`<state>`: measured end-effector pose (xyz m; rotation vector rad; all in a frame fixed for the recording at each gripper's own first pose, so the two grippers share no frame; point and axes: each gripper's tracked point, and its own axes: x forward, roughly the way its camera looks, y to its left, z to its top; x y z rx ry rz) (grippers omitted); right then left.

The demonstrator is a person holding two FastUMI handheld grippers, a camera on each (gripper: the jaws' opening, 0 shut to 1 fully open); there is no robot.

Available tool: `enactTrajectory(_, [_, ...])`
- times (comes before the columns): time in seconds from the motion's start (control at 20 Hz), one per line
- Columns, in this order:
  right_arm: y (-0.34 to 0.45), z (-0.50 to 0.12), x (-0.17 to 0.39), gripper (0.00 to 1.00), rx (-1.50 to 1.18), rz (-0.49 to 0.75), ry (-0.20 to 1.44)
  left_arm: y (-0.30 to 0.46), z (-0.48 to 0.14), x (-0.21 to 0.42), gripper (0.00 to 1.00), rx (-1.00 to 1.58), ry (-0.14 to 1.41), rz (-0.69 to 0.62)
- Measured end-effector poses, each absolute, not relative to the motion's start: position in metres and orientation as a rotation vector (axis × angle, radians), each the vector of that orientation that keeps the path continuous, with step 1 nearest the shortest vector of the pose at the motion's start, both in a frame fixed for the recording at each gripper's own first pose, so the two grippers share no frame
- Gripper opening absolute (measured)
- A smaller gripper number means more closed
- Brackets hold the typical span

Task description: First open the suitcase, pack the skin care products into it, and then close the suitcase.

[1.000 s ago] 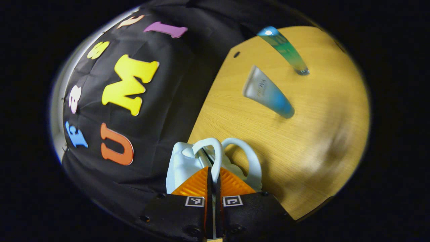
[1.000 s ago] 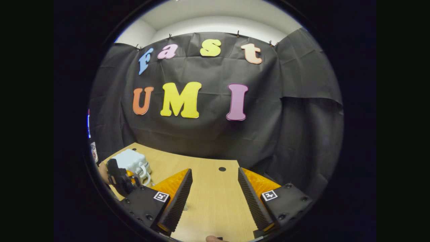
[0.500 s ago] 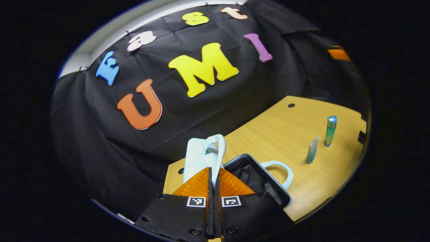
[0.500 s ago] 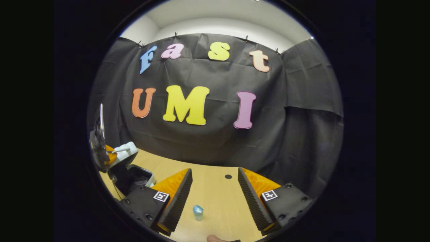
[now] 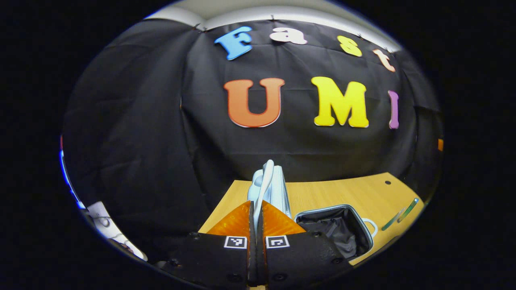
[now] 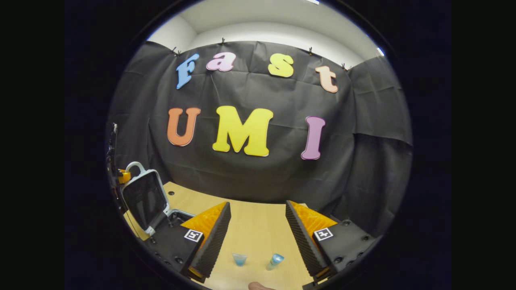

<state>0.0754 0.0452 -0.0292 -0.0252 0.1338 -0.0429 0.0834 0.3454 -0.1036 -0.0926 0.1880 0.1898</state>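
Note:
The small white suitcase stands open on the wooden table (image 5: pixel 322 193). Its lid (image 5: pixel 274 189) is raised upright, edge-on in the left gripper view, and my left gripper (image 5: pixel 256 204) is shut on the lid's white handle (image 5: pixel 266 173). The base (image 5: pixel 332 227) shows its black lining. In the right gripper view the lid (image 6: pixel 145 199) leans up at the far left with the left gripper (image 6: pixel 122 176) at its handle. Two skin care tubes, a clear-blue one (image 6: pixel 240 259) and a blue-green one (image 6: pixel 275 261), stand between the fingers of my open right gripper (image 6: pixel 258 241), farther along the table.
The black cloth wall closes off the table's far edge. A dark hole (image 6: pixel 172 193) sits in the tabletop near the suitcase. The two tubes (image 5: pixel 399 214) show thin at the right rim of the left gripper view. Bare wood (image 6: pixel 258 217) lies ahead of the right gripper.
My left gripper has swung the lid up by its handle, from closed to fully upright. The right gripper's view tilted down, bringing both tubes into sight.

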Motion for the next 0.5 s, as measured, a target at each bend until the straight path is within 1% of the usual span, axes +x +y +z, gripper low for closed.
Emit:
enactTrajectory(0.15, [0.061, -0.029, 0.071, 0.81, -0.026, -0.057, 0.145, 0.407, -0.149, 0.088, 0.03, -0.339, 0.231, 0.213])
enactTrajectory(0.25, [0.072, -0.030, 0.068, 0.81, -0.029, -0.068, 0.164, 0.440, -0.196, 0.087, 0.03, -0.492, 0.277, 0.235])
enactTrajectory(0.35, [0.079, -0.031, 0.063, 0.81, -0.042, -0.077, 0.172, 0.455, -0.243, 0.085, 0.03, -0.578, 0.334, 0.253])
enactTrajectory(0.5, [0.090, -0.034, 0.054, 0.81, -0.075, -0.077, 0.186, 0.461, -0.289, 0.087, 0.03, -0.678, 0.381, 0.259])
